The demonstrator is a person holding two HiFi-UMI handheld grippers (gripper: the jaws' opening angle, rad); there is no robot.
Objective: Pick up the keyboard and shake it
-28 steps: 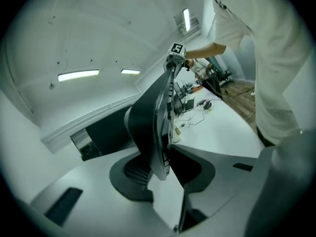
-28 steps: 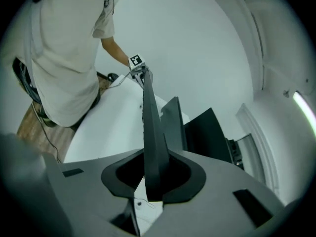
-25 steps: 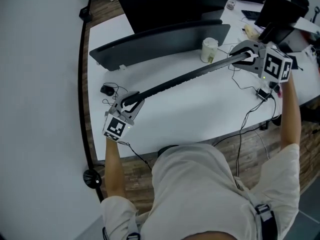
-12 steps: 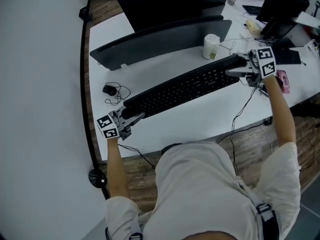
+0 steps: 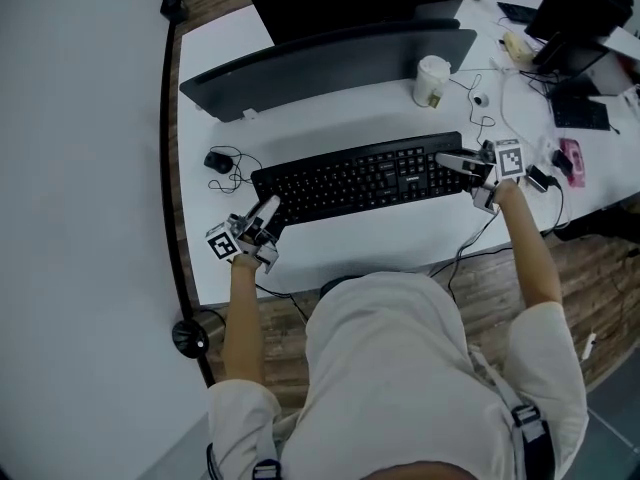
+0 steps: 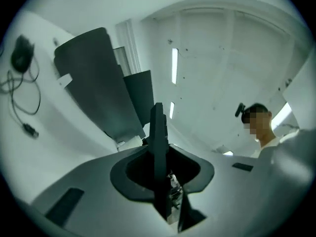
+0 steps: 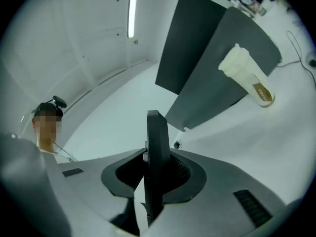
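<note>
The black keyboard (image 5: pixel 360 180) lies level, keys up, low over the white table (image 5: pixel 330 253); whether it touches the table I cannot tell. My left gripper (image 5: pixel 268 211) is shut on its left end, and my right gripper (image 5: pixel 450 160) is shut on its right end. In the left gripper view the keyboard (image 6: pixel 158 127) runs away end-on as a thin dark slab, pinched by the left gripper (image 6: pixel 159 154). The right gripper view shows the same: the keyboard (image 7: pixel 157 132) stands edge-on inside the right gripper (image 7: pixel 157 174).
A long curved dark monitor (image 5: pixel 330 68) stands behind the keyboard, with a pale paper cup (image 5: pixel 432 80) at its right end. A black mouse (image 5: pixel 217 161) with a coiled cable lies at the left. Cables and small devices (image 5: pixel 560 158) crowd the right side.
The keyboard has rolled from edge-on and slanted to flat with its keys up, and it has come down towards the table. Both grippers sank with it and drew nearer to the person.
</note>
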